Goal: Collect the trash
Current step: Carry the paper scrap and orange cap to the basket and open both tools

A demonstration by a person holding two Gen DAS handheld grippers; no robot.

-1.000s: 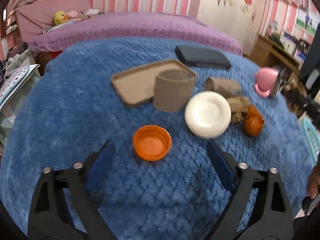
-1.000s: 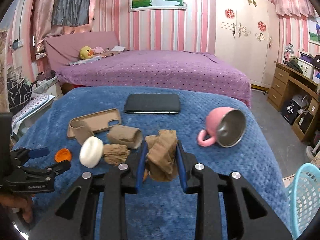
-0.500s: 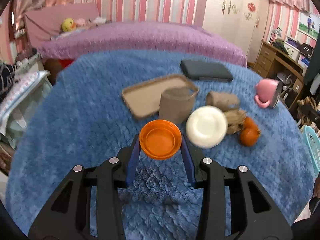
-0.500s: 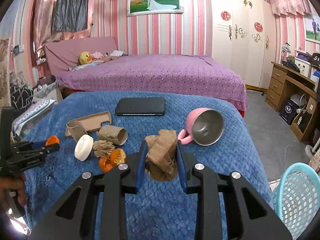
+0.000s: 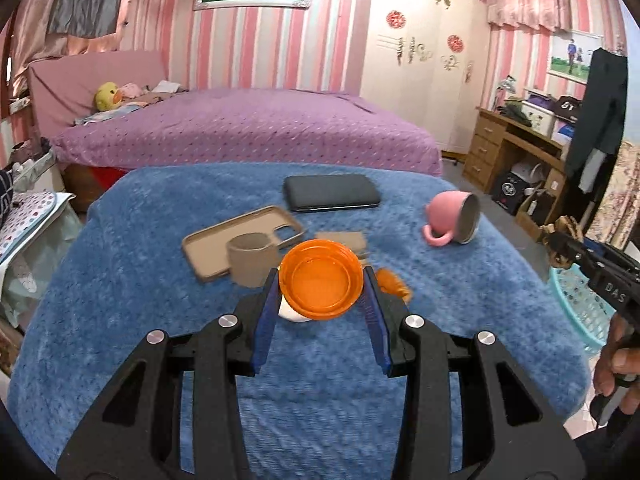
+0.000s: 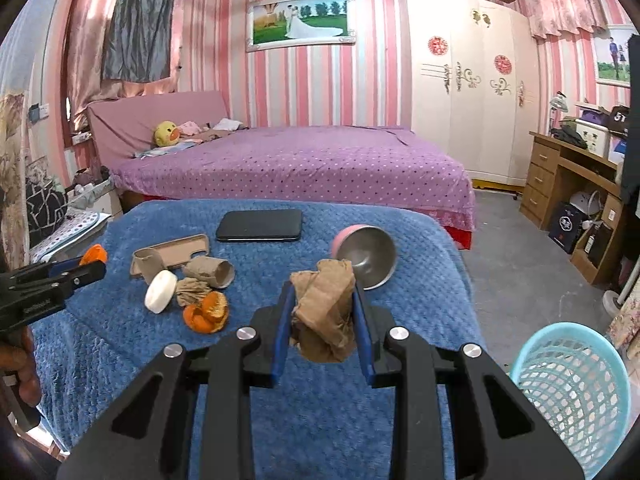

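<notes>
My left gripper (image 5: 321,288) is shut on an orange plastic lid (image 5: 321,285), lifted above the blue blanket (image 5: 120,280); it also shows at the left edge of the right wrist view as the left gripper (image 6: 86,266). My right gripper (image 6: 322,300) is shut on a crumpled brown paper wad (image 6: 324,320), held above the blanket's right side. On the blanket lie a white lid (image 6: 160,291), orange peel (image 6: 208,312), a cardboard tube (image 6: 210,272), another brown wad (image 6: 192,291) and a short cardboard ring (image 5: 252,258). A light blue mesh basket (image 6: 576,388) stands on the floor at lower right.
A tan phone case (image 5: 240,242), a dark phone (image 5: 331,198) and a tipped pink mug (image 5: 452,222) lie farther back on the blanket. A purple bed (image 6: 288,164) is behind, a wooden desk (image 6: 568,184) at the right. A hand (image 5: 616,360) grips the right tool.
The left gripper closed on the orange lid and lifted it off the blanket. The right gripper carried the paper wad rightward, and the blue basket came further into view.
</notes>
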